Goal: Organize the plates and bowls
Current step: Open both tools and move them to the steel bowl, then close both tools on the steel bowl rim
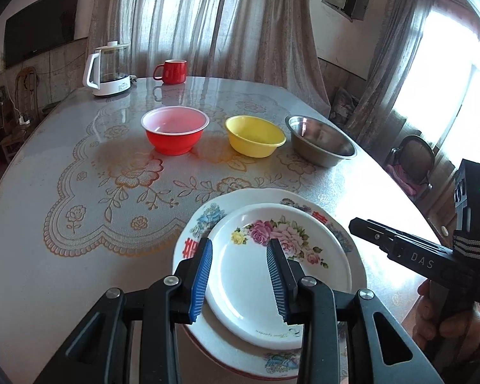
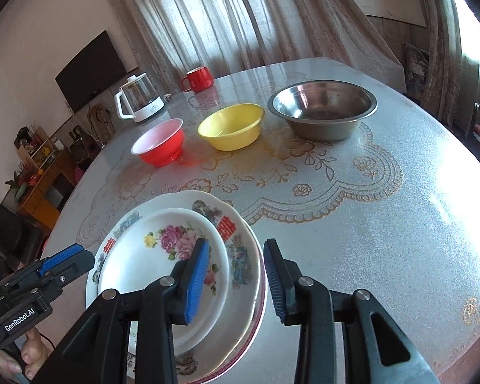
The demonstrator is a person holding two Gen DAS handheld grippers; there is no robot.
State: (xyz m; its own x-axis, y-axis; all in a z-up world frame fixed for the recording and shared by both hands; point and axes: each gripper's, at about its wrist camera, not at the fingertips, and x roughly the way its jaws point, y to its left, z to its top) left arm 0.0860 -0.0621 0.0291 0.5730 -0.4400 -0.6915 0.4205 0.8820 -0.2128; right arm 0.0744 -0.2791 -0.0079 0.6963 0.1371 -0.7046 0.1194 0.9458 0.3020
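Two plates already stacked: small rose plate (image 1: pixel 272 275) sits nested on the big scalloped plate (image 1: pixel 265 288), both right under and just ahead of the left claw (image 1: pixel 240 275). Left claw is apart, pads either side of the near part of the rose plate in view but above it, gripping nothing. Right claw (image 2: pixel 236 278) also apart and empty, jaws straddling the right rim of the plate stack as seen from its camera; I can't tell if a pad touches the rim, looks clear.

Three bowls not yet nested: red bowl (image 1: pixel 175 129), yellow bowl (image 1: pixel 255 136), steel bowl (image 1: pixel 321 140), in a row well ahead of both claws, apart from each other. Red is ahead-left of the left claw, steel is ahead-right of it and nearest to the right claw's side.

Step, my read: plate part looks done, bowl stacking comes next. Next move probably needs a claw to go forward over the plates, pinch one bowl wall at the rim, lift, drop it into a larger one; steel is the widest so it likely stays as base.

Room: open table (image 1: pixel 80 192) between plates and bowls, plenty to the right of the right claw. Plate stack sits close to the near table edge, so avoid nudging it back. Kettle (image 1: pixel 108 70) and red mug (image 1: pixel 172 70) are far beyond the bowls, out of the way. The two claws are close beside each other; watch for a clash.
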